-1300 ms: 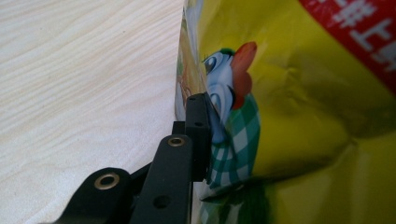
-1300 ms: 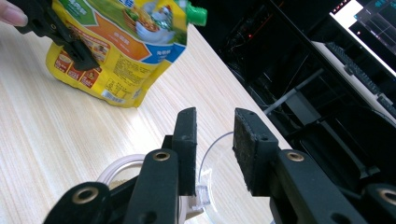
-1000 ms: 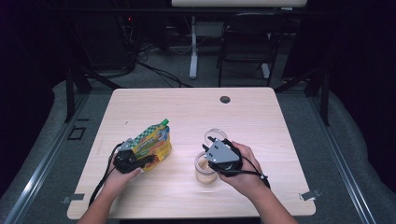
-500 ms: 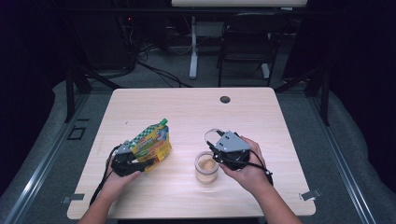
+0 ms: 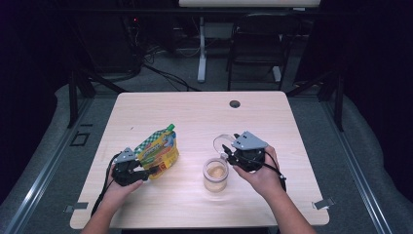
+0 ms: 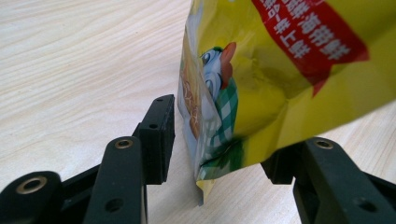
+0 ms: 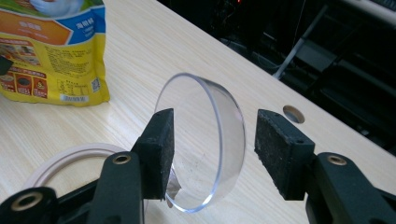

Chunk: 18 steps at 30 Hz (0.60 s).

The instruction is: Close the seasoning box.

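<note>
A yellow and green snack pouch (image 5: 158, 148) stands on the wooden table (image 5: 195, 112). Its lower corner (image 6: 219, 140) sits between the jaws of my left gripper (image 5: 150, 170), which have just been opening; the left pad (image 6: 159, 135) is clear of it. A clear round lid (image 7: 205, 140) stands tilted on its edge between the jaws of my right gripper (image 7: 215, 135), which have also just been opening. The lid leans by the left pad (image 7: 161, 149), and the right pad is apart from it. In the high view the lid (image 5: 223, 141) sits beside my right gripper (image 5: 226, 148), behind an open jar (image 5: 215, 174).
The jar's pale rim (image 7: 70, 156) lies just below and left of the right gripper's jaws. A cable hole (image 5: 235, 104) is near the table's far edge. Chairs and cables stand in the dark beyond the table.
Both grippers' jaws have widened: the left around the pouch's corner, the right around the lid. My right hand has shifted right, off the jar. The left hand has stayed put.
</note>
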Each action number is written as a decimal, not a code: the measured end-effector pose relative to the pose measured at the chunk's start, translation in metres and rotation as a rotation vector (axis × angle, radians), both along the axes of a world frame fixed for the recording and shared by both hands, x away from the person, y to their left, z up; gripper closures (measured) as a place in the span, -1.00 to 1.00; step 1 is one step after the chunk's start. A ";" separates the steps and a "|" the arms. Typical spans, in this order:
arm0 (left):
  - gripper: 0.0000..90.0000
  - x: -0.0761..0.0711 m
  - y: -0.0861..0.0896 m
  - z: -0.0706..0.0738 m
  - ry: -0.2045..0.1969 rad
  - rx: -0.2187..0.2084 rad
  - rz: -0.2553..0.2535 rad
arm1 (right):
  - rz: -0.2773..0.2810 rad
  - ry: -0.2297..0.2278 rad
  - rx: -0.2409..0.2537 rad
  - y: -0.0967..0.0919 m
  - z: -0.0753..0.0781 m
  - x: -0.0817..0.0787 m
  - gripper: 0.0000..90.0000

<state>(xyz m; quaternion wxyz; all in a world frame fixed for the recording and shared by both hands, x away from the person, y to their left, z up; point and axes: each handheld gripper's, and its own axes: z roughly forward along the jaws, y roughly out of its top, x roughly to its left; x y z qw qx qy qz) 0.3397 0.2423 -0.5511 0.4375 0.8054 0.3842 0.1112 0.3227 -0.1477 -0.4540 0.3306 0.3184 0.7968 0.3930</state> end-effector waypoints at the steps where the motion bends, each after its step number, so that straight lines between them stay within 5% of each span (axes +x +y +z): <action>1: 0.17 0.000 0.001 0.001 -0.001 -0.002 -0.002 | -0.004 0.007 0.009 -0.001 -0.001 0.002 0.06; 7: 0.16 -0.001 0.006 0.003 -0.006 -0.025 0.012 | -0.003 0.034 0.049 -0.003 -0.005 0.005 0.12; 18: 0.16 -0.001 0.010 0.006 -0.008 -0.032 0.023 | 0.006 0.059 0.052 -0.004 -0.009 0.008 0.26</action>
